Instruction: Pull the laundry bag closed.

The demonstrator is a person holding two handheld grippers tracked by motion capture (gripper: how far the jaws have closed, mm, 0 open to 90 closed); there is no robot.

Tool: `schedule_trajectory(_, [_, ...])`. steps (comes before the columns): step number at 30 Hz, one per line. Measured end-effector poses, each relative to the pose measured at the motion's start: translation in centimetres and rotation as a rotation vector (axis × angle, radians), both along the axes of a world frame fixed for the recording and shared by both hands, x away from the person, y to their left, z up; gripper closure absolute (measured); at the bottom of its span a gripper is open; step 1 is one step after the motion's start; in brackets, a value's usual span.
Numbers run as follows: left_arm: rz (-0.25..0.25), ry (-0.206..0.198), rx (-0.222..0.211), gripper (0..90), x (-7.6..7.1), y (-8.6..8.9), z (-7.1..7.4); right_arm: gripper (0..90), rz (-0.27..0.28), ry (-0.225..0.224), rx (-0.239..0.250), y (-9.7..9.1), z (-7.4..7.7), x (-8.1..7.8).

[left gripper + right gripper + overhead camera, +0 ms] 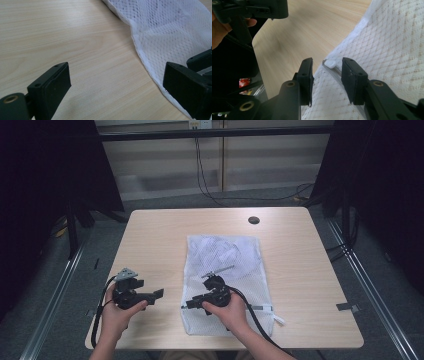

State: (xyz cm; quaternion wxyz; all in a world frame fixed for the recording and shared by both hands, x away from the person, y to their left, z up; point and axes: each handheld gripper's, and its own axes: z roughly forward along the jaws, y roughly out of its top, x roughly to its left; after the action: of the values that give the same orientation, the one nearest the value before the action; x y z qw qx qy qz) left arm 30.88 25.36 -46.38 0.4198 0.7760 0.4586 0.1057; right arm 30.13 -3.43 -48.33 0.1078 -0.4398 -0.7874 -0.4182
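Bare tabletop [150, 245] surrounds the mesh bag [225, 250]; left tool [116, 82] gapes wide, right tool [327, 75] narrow, empty.

The table [150, 235] is bare left, right and beyond the mesh bag [225, 255], which lies flat along the middle and offers little height to clear. Left of the bag, the left gripper [159, 294] is held over bare wood, jaws wide apart. The right gripper [186, 305] is held over the bag's near left corner, its parted jaws flanking a white tab [330, 64].
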Motion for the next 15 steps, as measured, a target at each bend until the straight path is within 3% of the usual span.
schedule_trajectory(15, [-0.011,0.011,-0.010,7.8,0.04,-0.38,-0.05,69.0,-0.014,0.032,0.000,0.90,-0.66,0.45])
